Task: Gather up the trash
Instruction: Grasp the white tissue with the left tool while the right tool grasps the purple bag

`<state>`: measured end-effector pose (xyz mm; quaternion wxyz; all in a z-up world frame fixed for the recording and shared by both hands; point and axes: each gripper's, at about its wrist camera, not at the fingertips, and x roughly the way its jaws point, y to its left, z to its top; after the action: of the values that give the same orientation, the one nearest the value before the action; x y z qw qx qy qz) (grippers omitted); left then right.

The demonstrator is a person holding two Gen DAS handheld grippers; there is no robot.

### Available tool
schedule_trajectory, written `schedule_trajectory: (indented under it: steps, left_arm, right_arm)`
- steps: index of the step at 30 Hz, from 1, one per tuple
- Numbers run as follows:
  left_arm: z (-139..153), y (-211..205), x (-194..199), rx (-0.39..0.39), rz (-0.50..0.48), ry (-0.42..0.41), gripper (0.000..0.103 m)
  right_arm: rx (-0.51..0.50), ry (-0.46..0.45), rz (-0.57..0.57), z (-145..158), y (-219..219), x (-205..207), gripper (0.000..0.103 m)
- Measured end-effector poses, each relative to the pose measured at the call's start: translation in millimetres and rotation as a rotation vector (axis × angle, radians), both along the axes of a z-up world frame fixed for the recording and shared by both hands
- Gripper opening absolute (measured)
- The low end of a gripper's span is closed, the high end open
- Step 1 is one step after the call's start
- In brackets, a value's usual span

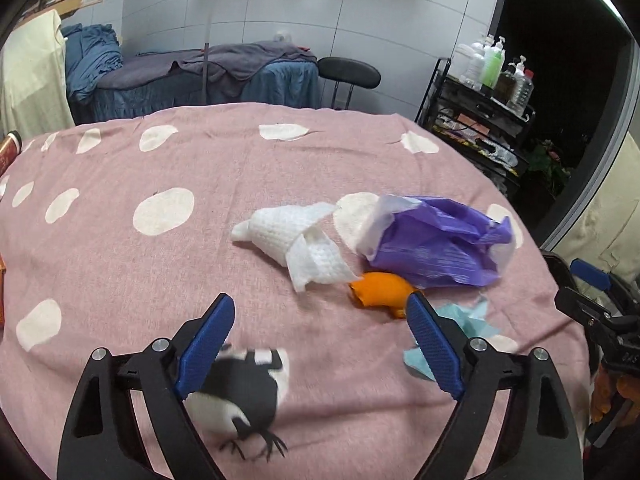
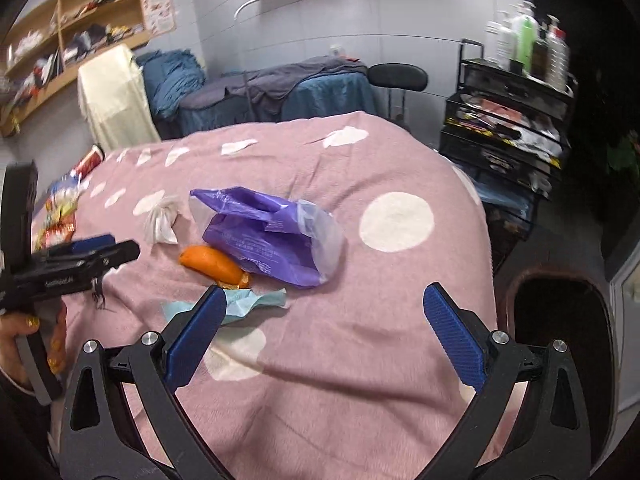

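Trash lies on a pink spotted bedcover: a white paper towel, a crumpled purple plastic bag, an orange scrap and light blue paper. My left gripper is open, just short of the orange scrap. A blurred black-and-white thing with bird-like claws lies under its left finger; I cannot tell whether it is a print or a loose item. My right gripper is open and holds nothing, to the right of the blue paper, orange scrap and purple bag.
Bright snack packets lie at the bedcover's left edge. To the right stand a black trolley with bottles and a dark, brown-rimmed bin on the floor. Behind are a blue-covered bed and a black stool.
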<state>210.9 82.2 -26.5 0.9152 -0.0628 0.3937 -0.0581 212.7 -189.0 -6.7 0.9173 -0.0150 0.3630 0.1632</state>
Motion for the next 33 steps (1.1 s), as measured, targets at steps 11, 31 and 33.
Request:
schedule_trajectory:
  steps: [11, 31, 33]
  left_arm:
    - [-13.5, 10.5, 49.1, 0.042, 0.048, 0.083, 0.050]
    - [15.5, -5.2, -10.6, -0.021, 0.022, -0.048, 0.021]
    - [22.9, -15.4, -19.2, -0.020, -0.002, -0.076, 0.021]
  right_arm:
    - [-0.253, -0.007, 0.155, -10.3, 54.7, 64.4, 0.089]
    - [-0.040, 0.008, 0.066, 2.3, 16.3, 37.2, 0.014]
    - [-0.020, -0.004, 0.048, 7.2, 8.8, 27.9, 0.014]
